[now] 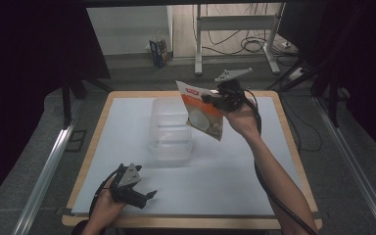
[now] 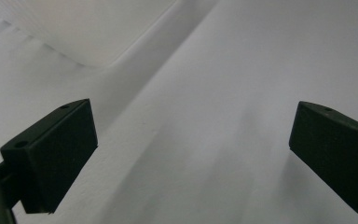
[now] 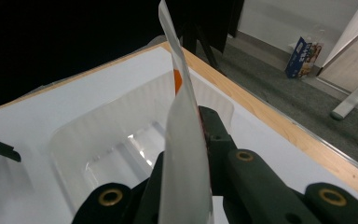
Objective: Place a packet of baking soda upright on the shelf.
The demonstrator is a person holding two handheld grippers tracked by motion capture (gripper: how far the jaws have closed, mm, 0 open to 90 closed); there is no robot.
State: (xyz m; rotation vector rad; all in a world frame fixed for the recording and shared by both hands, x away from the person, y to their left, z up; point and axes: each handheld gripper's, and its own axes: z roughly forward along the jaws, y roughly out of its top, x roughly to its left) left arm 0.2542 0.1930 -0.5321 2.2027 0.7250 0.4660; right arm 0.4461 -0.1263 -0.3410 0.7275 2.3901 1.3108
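An orange and white snack pouch [image 1: 201, 110] hangs in the air just right of a clear plastic tub [image 1: 170, 129]. My right gripper [image 1: 219, 100] is shut on the pouch's upper right edge. In the right gripper view the pouch [image 3: 185, 140] stands edge-on between the jaws, with the empty tub [image 3: 121, 140] behind and below it. My left gripper [image 1: 144, 197] rests low at the table's front left, open with nothing between its jaws. In the left gripper view its jaws stand wide apart over the white table surface [image 2: 205, 116].
The tub stands mid-table on a white sheet [image 1: 225, 171] with a wooden border [image 1: 293, 147]. A small blue printed bag [image 1: 159, 52] and desk legs with cables [image 1: 245, 44] are on the floor beyond the table. Dark curtains close both sides.
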